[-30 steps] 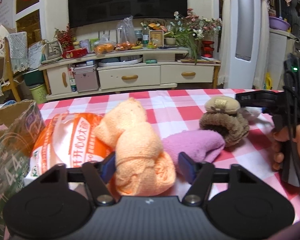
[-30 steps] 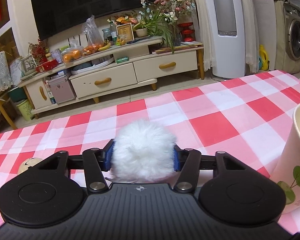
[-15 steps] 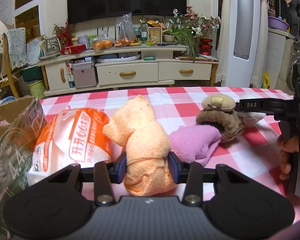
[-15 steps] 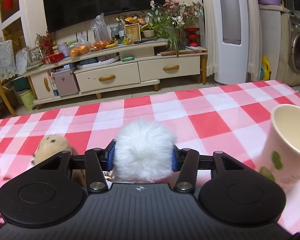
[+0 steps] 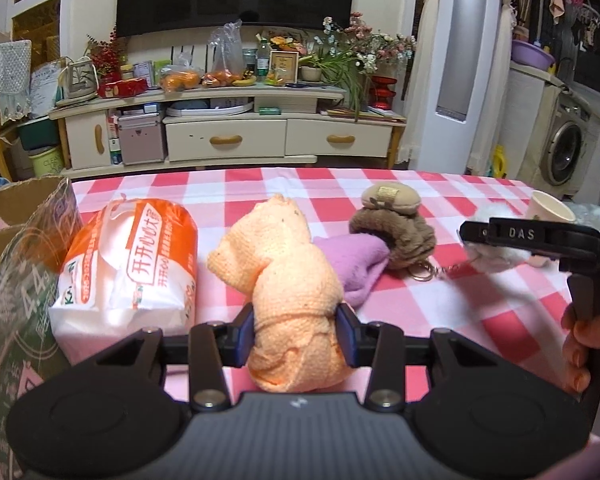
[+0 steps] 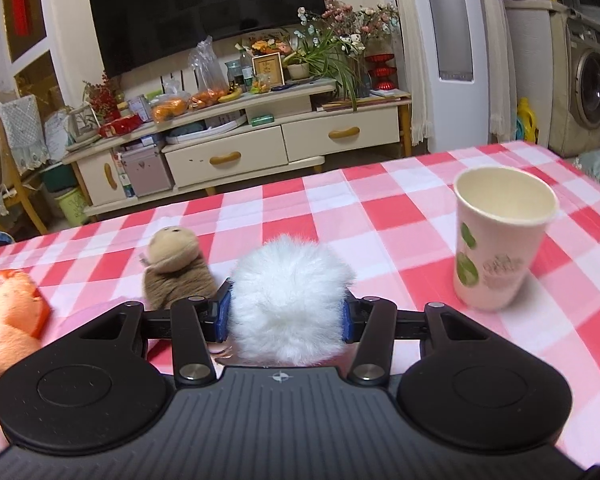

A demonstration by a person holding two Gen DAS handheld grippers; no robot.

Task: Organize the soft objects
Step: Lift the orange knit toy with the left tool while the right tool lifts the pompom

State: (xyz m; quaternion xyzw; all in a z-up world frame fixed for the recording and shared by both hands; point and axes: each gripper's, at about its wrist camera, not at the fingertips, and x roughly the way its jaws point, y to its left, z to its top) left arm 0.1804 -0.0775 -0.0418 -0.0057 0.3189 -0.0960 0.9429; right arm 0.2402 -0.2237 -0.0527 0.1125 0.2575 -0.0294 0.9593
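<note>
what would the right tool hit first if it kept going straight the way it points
Probably nothing on the table: ahead of the right tool, shut on the white pompom, only bare checked tablecloth shows, though depth is uncertain.

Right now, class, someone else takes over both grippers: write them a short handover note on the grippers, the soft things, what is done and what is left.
Left gripper: shut on the orange towel, at the table's near edge.
Right gripper: shut on the white pompom, near the paper cup.
On the checked cloth: purple cloth, brown plush partly on it, tissue pack at left, beside a cardboard box.
Done: both grasps look secure.
Left: nothing looks sorted yet; place both held items, then the purple cloth and plush. The destination is not evident.
</note>
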